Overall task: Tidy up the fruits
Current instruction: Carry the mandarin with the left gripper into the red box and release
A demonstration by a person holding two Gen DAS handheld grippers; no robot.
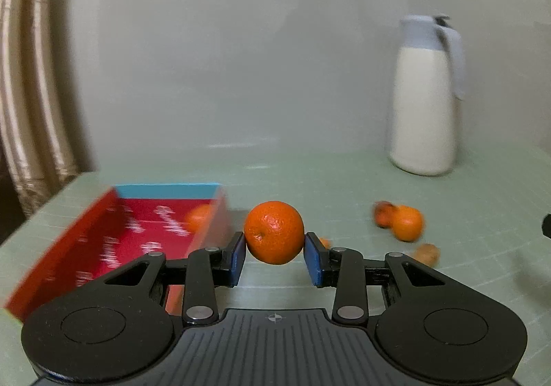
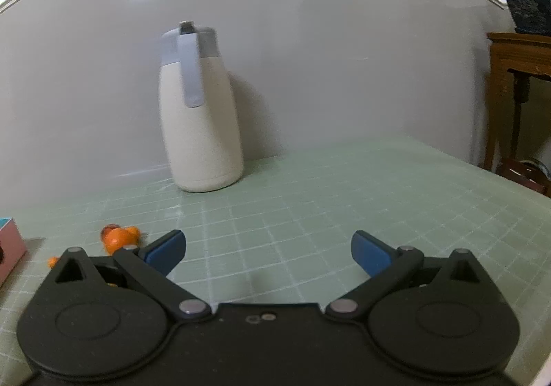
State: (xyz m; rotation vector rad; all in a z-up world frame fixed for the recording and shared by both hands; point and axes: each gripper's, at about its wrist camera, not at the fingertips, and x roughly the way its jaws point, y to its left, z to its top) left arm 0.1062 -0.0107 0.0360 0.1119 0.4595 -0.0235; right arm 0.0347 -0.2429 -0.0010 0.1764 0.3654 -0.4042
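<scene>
The left tongs (image 1: 274,257) point slightly downward and hold a mandarin (image 1: 274,232) between their blue pads (image 1: 237,258), lifted above the green tabletop (image 1: 344,186). Just left of this mandarin lies a red box (image 1: 113,241) with a blue far wall; one more orange fruit (image 1: 199,216) sits inside it, blurred. To the right of the held mandarin, a few small fruits (image 1: 406,222) lie loose on the tabletop, well apart from the box. The right tongs (image 2: 268,253) also tilt a little downward and stand wide with nothing between them. Far behind the held mandarin and to its right, a white jug (image 1: 427,103) with a grey lid stands upright against the wall (image 1: 241,59).
</scene>
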